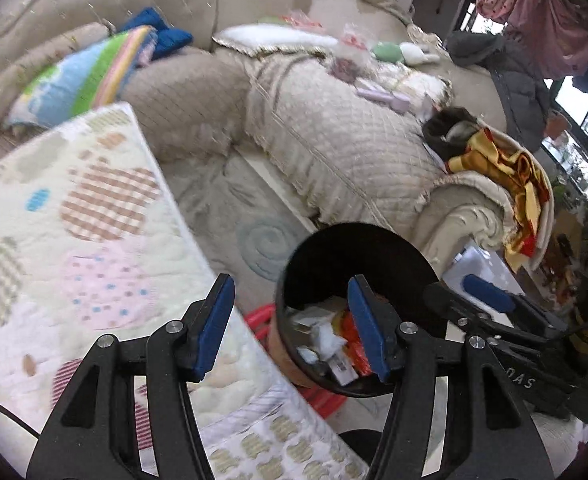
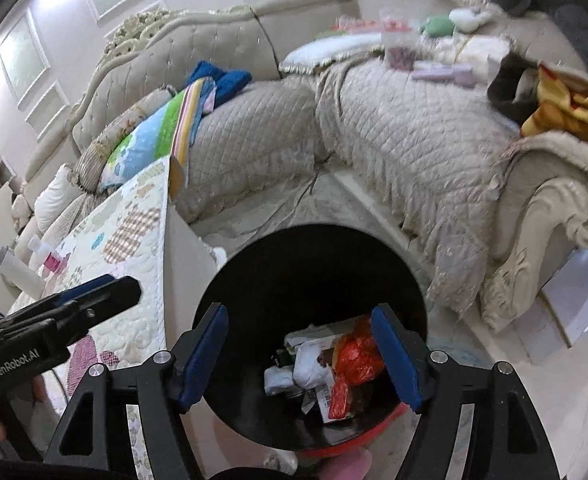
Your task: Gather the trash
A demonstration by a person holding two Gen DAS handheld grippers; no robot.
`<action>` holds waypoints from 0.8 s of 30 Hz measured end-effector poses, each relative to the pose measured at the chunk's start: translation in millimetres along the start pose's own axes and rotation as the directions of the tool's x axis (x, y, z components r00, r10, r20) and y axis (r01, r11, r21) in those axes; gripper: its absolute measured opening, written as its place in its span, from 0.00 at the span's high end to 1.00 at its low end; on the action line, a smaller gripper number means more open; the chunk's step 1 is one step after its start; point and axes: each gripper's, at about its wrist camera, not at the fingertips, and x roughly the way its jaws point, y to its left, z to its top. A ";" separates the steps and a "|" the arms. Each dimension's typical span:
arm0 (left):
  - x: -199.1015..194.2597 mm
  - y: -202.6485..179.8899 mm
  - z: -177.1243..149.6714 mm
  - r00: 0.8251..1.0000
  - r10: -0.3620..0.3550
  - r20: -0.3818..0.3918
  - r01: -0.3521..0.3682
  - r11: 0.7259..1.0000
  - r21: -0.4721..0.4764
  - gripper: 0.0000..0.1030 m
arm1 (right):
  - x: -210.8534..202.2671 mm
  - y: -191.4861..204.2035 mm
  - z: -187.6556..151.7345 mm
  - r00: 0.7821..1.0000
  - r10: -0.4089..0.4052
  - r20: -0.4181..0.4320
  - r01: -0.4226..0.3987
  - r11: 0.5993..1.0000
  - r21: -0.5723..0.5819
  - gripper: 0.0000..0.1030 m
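A round bin with a black liner (image 2: 310, 264) stands on the floor between the quilt-covered table and the sofa; it also shows in the left wrist view (image 1: 354, 248). Inside lie crumpled white paper (image 2: 310, 364), a red wrapper (image 2: 358, 356) and other scraps (image 1: 334, 340). My right gripper (image 2: 300, 354) is open and empty, directly above the bin's mouth. My left gripper (image 1: 290, 326) is open and empty, over the table edge and the bin's left rim. The right gripper also shows in the left wrist view (image 1: 490, 300), and the left gripper in the right wrist view (image 2: 94, 296).
A patterned quilt (image 1: 74, 220) covers the table at left. A beige quilted sofa (image 2: 394, 132) runs behind, with cushions, a blue cloth (image 2: 222, 76), small bottles (image 2: 442, 70) and a yellow-red cloth (image 1: 514, 172). White bottles (image 2: 18, 264) stand on the table. A red hoop (image 1: 318, 396) lies by the bin.
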 end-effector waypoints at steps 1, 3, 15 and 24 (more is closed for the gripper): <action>-7.8 1.3 -0.8 1.000 0.017 0.019 -0.017 1.000 0.002 0.44 | -6.9 3.3 0.1 1.000 -0.014 0.025 0.014 1.000 -0.007 0.30; -22.0 2.6 -1.8 0.998 0.038 0.053 -0.039 0.999 0.009 0.44 | -20.1 9.9 -0.2 0.997 -0.037 0.070 0.038 0.999 -0.017 0.30; -96.7 13.4 -18.2 0.967 0.108 0.232 -0.119 0.992 0.036 0.44 | -78.4 51.1 -0.7 0.962 -0.096 0.255 0.118 0.990 -0.072 0.30; -122.2 25.6 -26.6 0.950 0.122 0.288 -0.124 0.992 -0.014 0.44 | -102.8 71.4 -9.5 0.939 -0.110 0.326 0.149 0.984 -0.096 0.30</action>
